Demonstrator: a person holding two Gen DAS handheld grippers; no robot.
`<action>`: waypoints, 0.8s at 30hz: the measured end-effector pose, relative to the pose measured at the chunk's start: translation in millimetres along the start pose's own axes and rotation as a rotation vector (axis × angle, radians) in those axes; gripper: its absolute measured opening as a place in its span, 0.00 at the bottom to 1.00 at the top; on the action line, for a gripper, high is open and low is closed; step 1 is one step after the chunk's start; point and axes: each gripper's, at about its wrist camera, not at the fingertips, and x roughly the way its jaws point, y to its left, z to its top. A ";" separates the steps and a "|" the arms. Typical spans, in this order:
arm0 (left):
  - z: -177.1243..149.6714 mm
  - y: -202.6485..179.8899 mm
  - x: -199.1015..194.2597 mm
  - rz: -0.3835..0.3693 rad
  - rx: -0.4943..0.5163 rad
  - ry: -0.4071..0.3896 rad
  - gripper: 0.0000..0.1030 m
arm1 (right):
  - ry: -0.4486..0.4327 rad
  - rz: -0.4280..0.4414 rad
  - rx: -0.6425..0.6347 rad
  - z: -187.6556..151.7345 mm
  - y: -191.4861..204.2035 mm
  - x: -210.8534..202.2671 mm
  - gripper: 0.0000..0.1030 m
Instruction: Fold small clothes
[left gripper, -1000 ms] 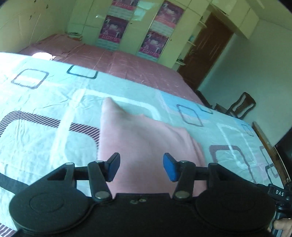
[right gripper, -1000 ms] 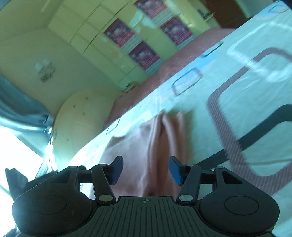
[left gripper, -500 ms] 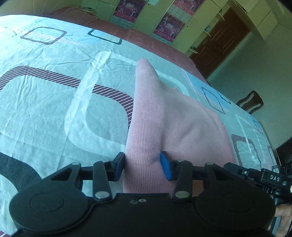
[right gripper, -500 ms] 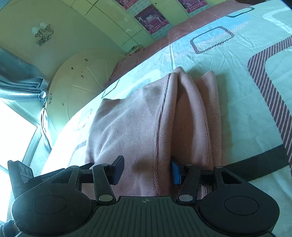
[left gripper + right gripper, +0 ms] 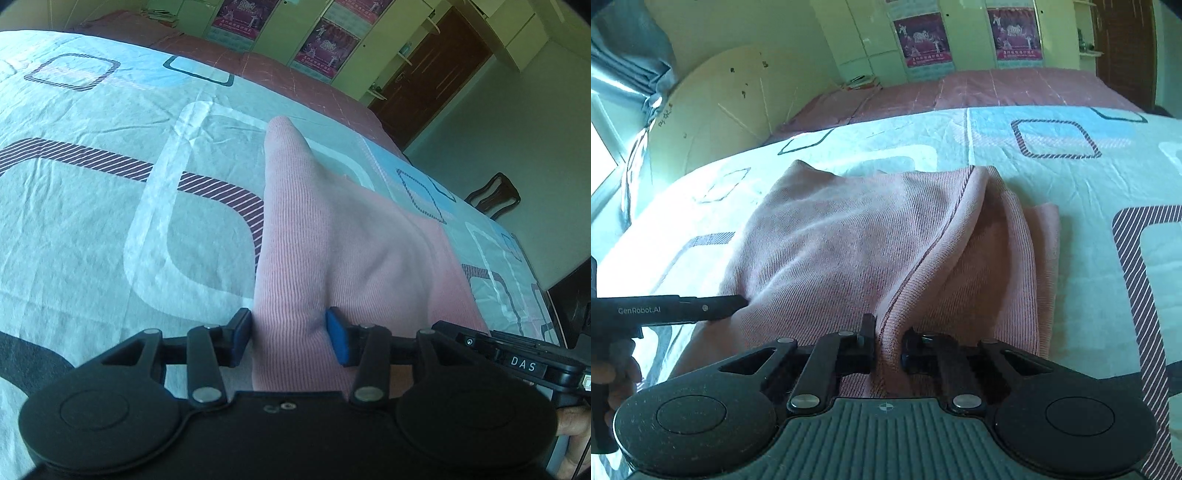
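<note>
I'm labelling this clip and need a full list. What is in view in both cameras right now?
pink ribbed knit garment: one, pink, lying partly folded on the bedsheet, near edge bunched between both tools
pale patterned bedsheet: one, mint and white with dark striped squares, covering the bed
dusky pink quilted cover: one, beyond the sheet
purple posters: several, on pale green cupboard doors
dark wooden door: one, brown, far right
dark wooden chair: one, beside the bed
grey curtain: one, top left
left tool: black with blue pads, garment fold between them
right tool: black, jaws closing on the seamed fold
hand: one, holding the left tool's handle
</note>
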 end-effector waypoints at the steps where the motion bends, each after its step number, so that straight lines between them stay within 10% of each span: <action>1: 2.3 -0.8 -0.8 0.002 -0.003 0.008 0.44 | 0.000 -0.007 -0.010 -0.5 1.4 -0.4 0.10; 15: 20.7 -36.7 -12.6 -0.049 0.089 -0.005 0.50 | -0.141 -0.112 -0.145 8.9 10.3 -58.7 0.07; 19: 6.5 -48.4 18.0 0.029 0.153 0.103 0.59 | 0.014 -0.125 -0.055 -8.6 -24.8 -23.4 0.08; 24: 7.4 -43.6 19.9 0.023 0.140 0.114 0.63 | -0.006 -0.135 -0.051 -15.1 -22.9 -21.5 0.08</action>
